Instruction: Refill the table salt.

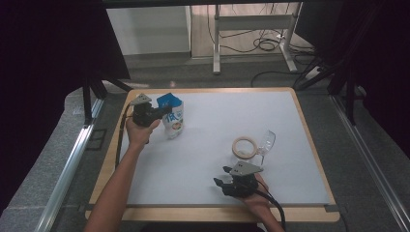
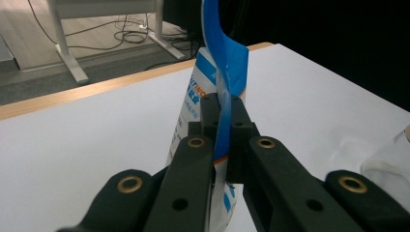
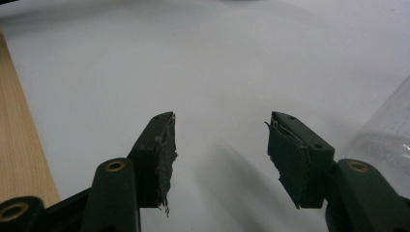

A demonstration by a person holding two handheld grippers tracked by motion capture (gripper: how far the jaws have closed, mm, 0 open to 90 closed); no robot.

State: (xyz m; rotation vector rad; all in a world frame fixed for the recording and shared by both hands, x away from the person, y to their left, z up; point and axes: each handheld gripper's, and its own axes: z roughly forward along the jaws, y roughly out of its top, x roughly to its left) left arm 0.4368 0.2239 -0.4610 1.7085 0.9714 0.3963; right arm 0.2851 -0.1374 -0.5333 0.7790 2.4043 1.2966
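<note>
A white and blue pouch stands upright at the back left of the white table. My left gripper is shut on its blue top edge; in the left gripper view the black jaws pinch the pouch at the left gripper. Near the front edge, my right gripper lies low over the table with its jaws open and nothing between them, as the right gripper view shows at the right gripper. A clear wine glass stands just beyond it, beside a ring of tape.
The wine glass shows blurred at the right of the right gripper view. The table's wooden rim runs along the left. Beyond the table's far edge are desk legs and cables on the floor.
</note>
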